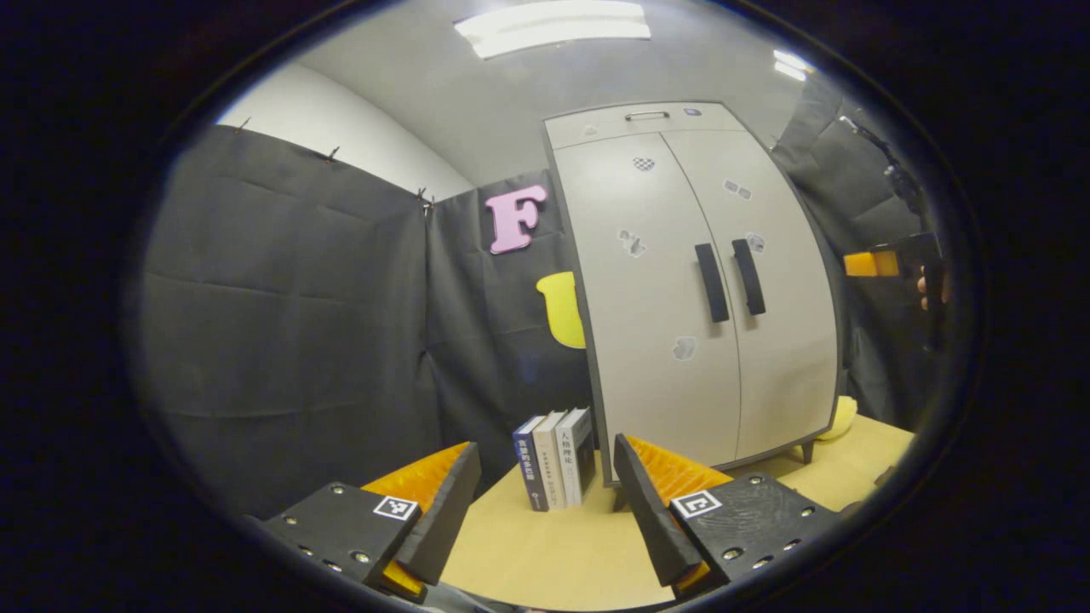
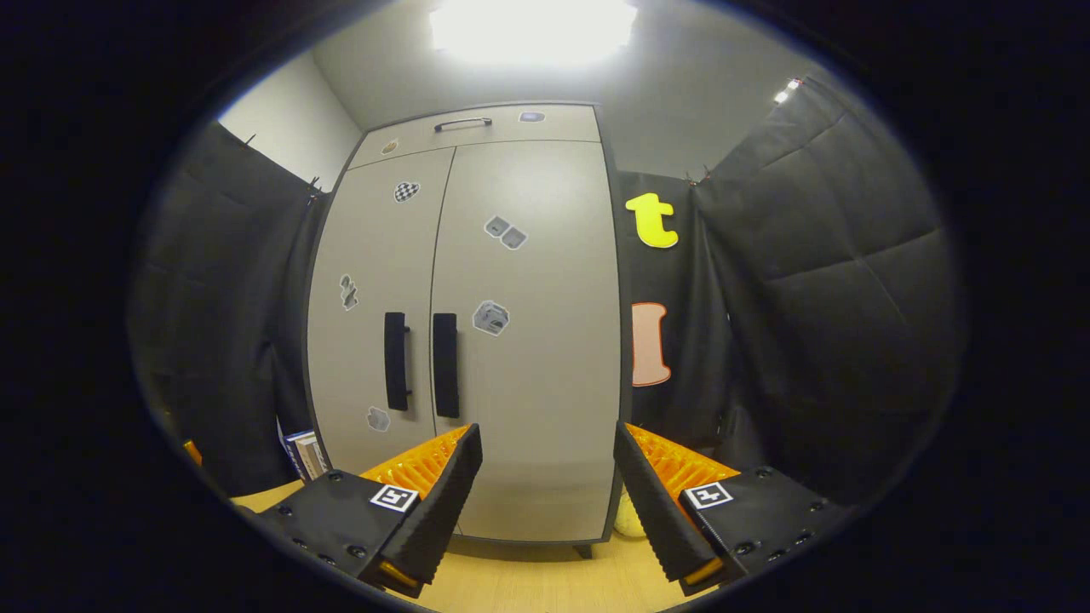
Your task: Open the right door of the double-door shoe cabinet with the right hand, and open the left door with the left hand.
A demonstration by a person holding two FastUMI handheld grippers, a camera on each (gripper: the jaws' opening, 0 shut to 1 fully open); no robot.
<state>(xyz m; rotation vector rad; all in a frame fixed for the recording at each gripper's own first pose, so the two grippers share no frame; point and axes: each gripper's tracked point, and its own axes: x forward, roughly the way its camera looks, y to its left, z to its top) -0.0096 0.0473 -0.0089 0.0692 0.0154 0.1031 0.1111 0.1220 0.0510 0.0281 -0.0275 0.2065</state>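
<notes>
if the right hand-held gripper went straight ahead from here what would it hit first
Probably the lower part of the tall grey double-door shoe cabinet's right door, below its black vertical handle. The open right hand-held gripper points there, though depth is unclear.

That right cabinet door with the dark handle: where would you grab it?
Grip the right door's dark vertical bar handle from the front, one finger each side. It stands proud of the shut pale grey right door, beside the centre seam, so pulling there swings it open.

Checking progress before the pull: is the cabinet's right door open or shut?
Shut. The right door lies flush beside the left door, their handles side by side, with neither gripper touching them.
</notes>
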